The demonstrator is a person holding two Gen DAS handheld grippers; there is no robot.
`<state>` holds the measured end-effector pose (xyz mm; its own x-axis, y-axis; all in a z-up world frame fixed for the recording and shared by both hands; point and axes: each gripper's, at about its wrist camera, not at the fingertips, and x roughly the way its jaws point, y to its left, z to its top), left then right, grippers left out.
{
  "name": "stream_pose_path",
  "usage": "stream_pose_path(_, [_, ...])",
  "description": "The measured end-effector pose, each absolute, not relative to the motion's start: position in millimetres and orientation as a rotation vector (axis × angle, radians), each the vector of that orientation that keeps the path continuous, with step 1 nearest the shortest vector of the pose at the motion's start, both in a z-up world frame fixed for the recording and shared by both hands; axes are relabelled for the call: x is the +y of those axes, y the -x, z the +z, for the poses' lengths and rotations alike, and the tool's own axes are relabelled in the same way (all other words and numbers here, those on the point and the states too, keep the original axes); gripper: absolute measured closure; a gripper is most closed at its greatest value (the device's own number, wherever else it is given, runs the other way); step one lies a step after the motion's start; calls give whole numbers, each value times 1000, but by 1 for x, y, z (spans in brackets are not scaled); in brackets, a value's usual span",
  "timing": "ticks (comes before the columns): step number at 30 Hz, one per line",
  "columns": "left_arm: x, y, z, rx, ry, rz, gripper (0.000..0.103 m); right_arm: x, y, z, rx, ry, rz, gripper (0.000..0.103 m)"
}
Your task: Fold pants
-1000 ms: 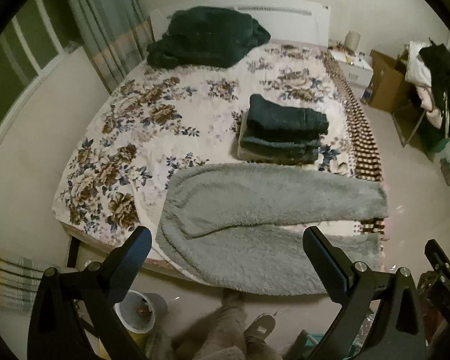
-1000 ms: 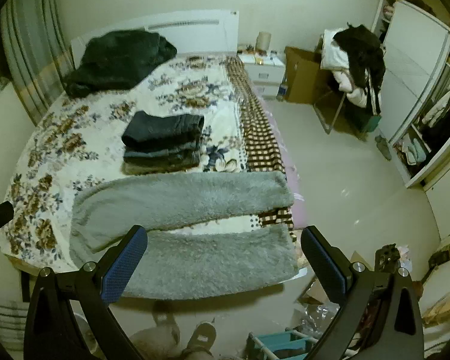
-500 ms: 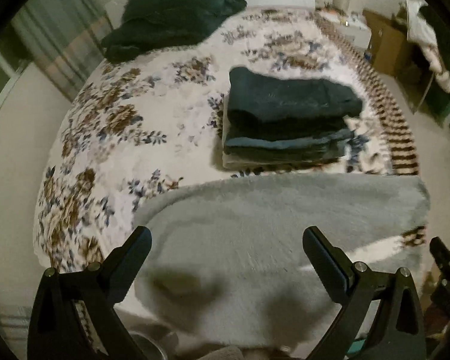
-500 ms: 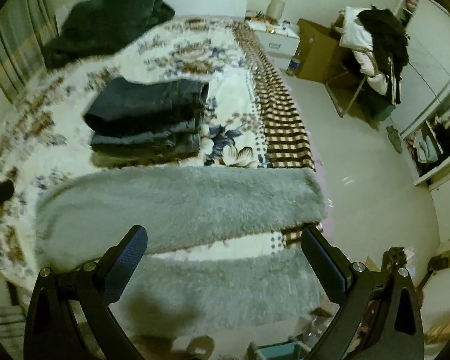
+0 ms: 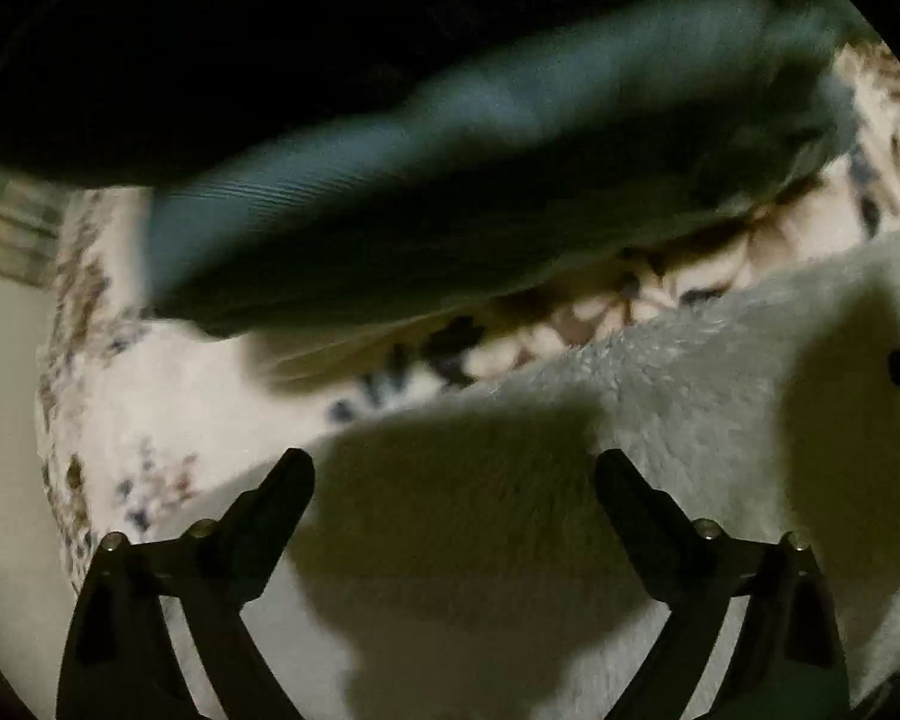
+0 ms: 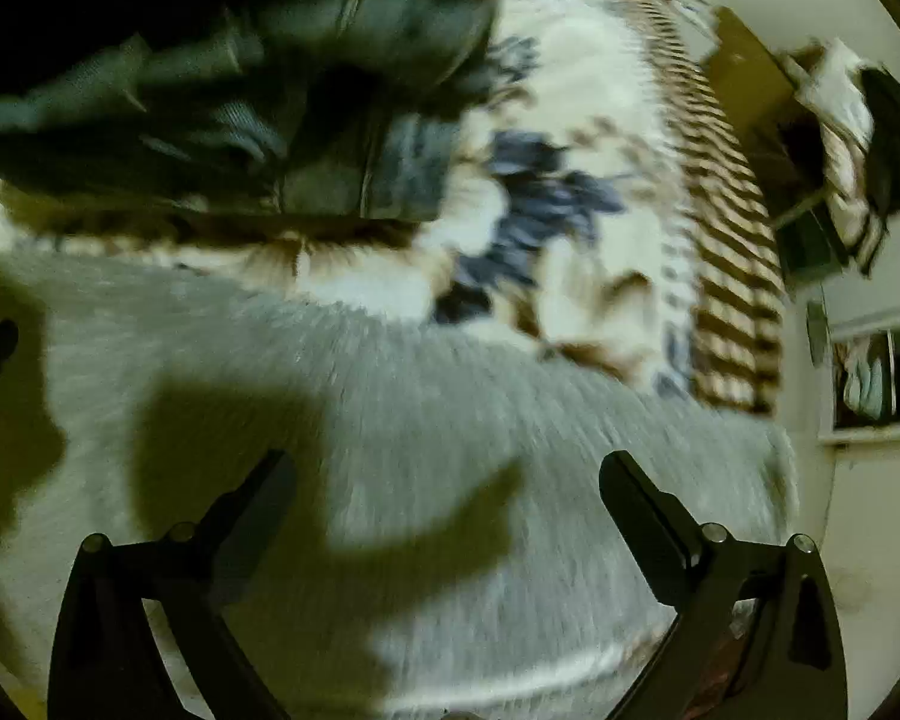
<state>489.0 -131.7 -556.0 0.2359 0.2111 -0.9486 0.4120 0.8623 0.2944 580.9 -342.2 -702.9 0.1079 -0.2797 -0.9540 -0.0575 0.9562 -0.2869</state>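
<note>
Left gripper [image 5: 453,483], jaws closing with nothing between them yet, and right gripper [image 6: 447,483], spread wide, above grey fleece pants [image 6: 420,420]; one leg's edge is best pinched evenly.

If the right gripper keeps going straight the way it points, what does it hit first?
Most likely the fluffy grey fleece pants spread on the floral bedspread. The right gripper stands open above them with nothing between; depth is blurred.
</note>
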Motion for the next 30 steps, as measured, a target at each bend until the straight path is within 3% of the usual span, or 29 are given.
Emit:
stream_pose_path(3, [-133, -497, -574, 1388, -541, -204, 19, -344, -594, -736, 1514, 350, -107, 2])
stream_pose_path(4, [-132, -499, -574, 1385, -523, -225, 26, -345, -596, -745, 1534, 350, -76, 6])
stream_pose_path(5, [-129, -500, -571, 1381, -482, -263, 42, -346, -600, -753, 1559, 338, -47, 9])
stream_pose_path(6, [-127, -501, -569, 1381, -449, -290, 51, -348, -602, -757, 1576, 312, -27, 15])
stream_pose_path(8, [-125, -500, -560, 1375, -409, -342, 88, -352, -605, -757, 1576, 252, -3, 28])
stream_pose_path(9, [-124, -499, -554, 1364, -406, -348, 93, -352, -604, -754, 1567, 235, 2, 43])
stream_pose_path(10, [-124, -497, -549, 1358, -410, -352, 95, -353, -602, -749, 1549, 223, -2, 63])
stream_pose_path(12, [-121, -494, -537, 1336, -403, -354, 96, -356, -597, -742, 1526, 220, -38, 84])
stream_pose_path(13, [-118, -491, -528, 1318, -393, -351, 97, -357, -594, -738, 1516, 214, -54, 89])
stream_pose_path(24, [-77, -409, -392, 1117, -231, -287, 97, -361, -511, -630, 1275, 162, -139, 93])
stream_pose_path(30, [-85, -308, -395, 1128, -250, -239, 97, -333, -395, -588, 1234, 103, -143, 93])
